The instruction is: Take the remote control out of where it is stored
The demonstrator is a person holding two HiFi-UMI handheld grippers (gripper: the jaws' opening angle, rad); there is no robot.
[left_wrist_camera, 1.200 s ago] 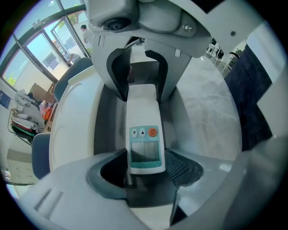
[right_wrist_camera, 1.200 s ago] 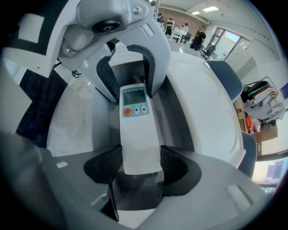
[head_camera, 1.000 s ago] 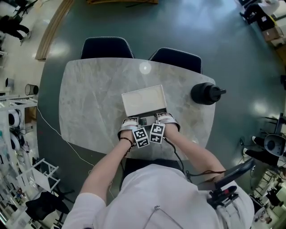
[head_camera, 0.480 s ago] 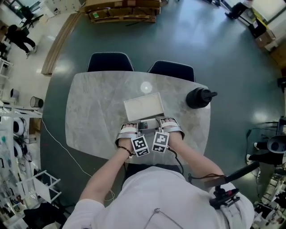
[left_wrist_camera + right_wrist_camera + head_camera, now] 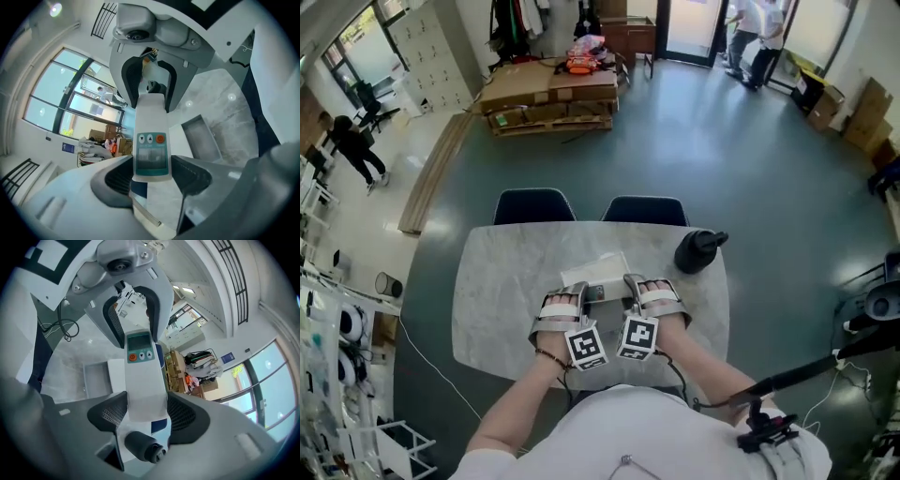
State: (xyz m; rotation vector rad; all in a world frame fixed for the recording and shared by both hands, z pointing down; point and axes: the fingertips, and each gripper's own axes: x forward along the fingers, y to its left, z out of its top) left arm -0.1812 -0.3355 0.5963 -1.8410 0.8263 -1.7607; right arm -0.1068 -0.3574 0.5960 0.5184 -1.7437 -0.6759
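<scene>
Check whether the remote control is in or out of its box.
Out. Left gripper and right gripper each clamp an end of the remote control; the open box lies behind it.

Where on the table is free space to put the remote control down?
The widest bare patch is the table's left part, from its left edge to the left gripper. A smaller one lies at the near right, between the black container and the near edge. The middle is crowded: white box, remote control, right gripper.
</scene>
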